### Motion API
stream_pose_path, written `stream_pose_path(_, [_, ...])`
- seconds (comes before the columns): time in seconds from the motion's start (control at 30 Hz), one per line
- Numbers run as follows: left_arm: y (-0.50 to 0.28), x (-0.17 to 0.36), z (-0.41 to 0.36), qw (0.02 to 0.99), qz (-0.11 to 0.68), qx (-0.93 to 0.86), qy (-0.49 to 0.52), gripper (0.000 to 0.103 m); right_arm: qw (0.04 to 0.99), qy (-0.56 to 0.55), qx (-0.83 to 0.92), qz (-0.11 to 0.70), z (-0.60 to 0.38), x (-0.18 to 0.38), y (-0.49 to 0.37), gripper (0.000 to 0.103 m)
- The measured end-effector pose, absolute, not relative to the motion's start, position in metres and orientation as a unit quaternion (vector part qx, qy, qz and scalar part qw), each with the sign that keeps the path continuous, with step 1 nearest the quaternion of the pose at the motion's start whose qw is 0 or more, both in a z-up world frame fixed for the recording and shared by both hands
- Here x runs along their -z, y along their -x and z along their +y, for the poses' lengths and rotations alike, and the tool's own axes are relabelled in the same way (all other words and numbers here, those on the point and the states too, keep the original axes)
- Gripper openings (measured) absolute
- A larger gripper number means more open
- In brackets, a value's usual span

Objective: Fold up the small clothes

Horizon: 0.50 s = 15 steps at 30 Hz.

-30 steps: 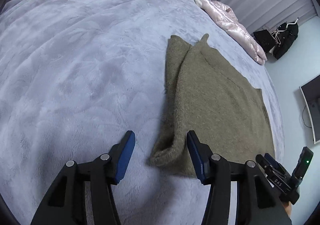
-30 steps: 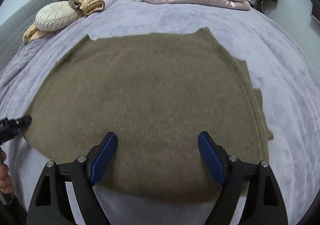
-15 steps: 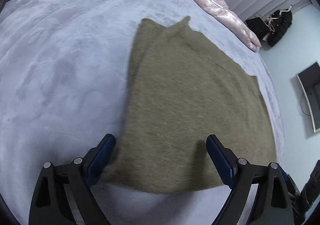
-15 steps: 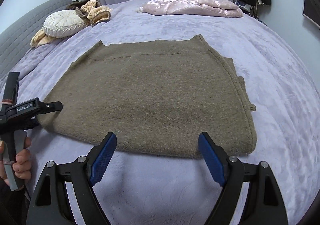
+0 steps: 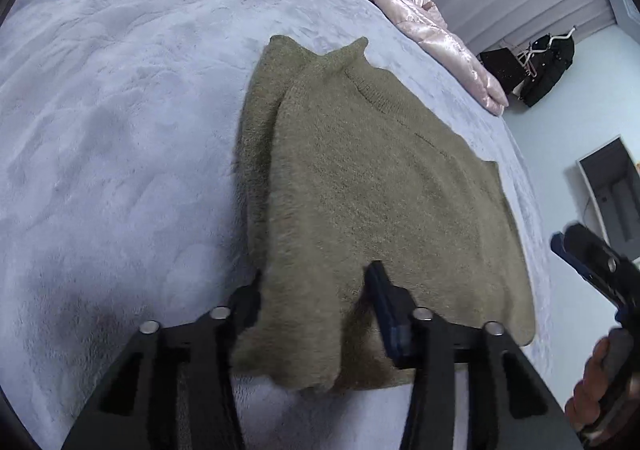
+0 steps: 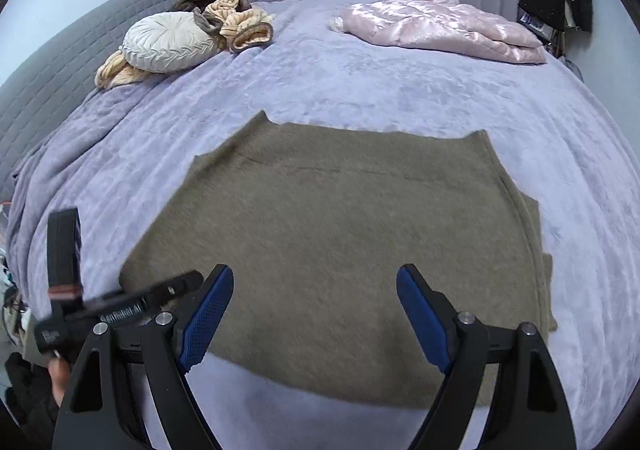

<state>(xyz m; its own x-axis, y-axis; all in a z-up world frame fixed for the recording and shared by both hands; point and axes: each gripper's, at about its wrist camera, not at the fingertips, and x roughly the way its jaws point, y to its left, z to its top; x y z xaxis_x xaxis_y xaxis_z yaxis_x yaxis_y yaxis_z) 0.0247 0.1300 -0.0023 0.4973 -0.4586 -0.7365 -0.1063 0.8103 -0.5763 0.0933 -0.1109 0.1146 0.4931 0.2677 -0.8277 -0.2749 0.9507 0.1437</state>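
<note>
An olive knit sweater (image 5: 380,189) lies flat on the lavender blanket (image 5: 100,109), sleeves folded in, neckline at the far side. My left gripper (image 5: 316,274) is closing on the sweater's near left corner. Fabric is bunched between its pads and hides the left finger. In the right wrist view the sweater (image 6: 340,230) spreads wide, and my right gripper (image 6: 314,270) hovers open above its near hem with nothing gripped. The left gripper (image 6: 120,306) shows at the sweater's left corner with a hand on it. The right gripper (image 5: 592,258) appears at the right edge of the left wrist view.
A pink satin jacket (image 6: 440,25) lies at the far right of the bed. A round cream cushion (image 6: 168,43) and tan knit clothes (image 6: 240,25) sit far left by a grey headboard (image 6: 48,81). Dark bags (image 6: 560,1) hang at the right wall.
The left gripper moved over the sweater's corner, spread wide, then closed on it, bunching the fabric. The right gripper rose and pulled back, staying open.
</note>
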Motion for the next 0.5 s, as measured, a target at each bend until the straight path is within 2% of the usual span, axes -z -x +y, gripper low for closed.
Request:
stream_pose_path(0.1, [-0.022,0.004,0.130,0.824,0.477,0.112,0.284,0.029,0.843,0.018,-0.173,0.509,-0.067,-0.113,-0.136,0.086])
stream_pose_path(0.5, [-0.016,0.018,0.133,0.828,0.456,0.127,0.300,0.029,0.765,0.117,-0.167,0.611,0.085,-0.030,-0.230,0.086])
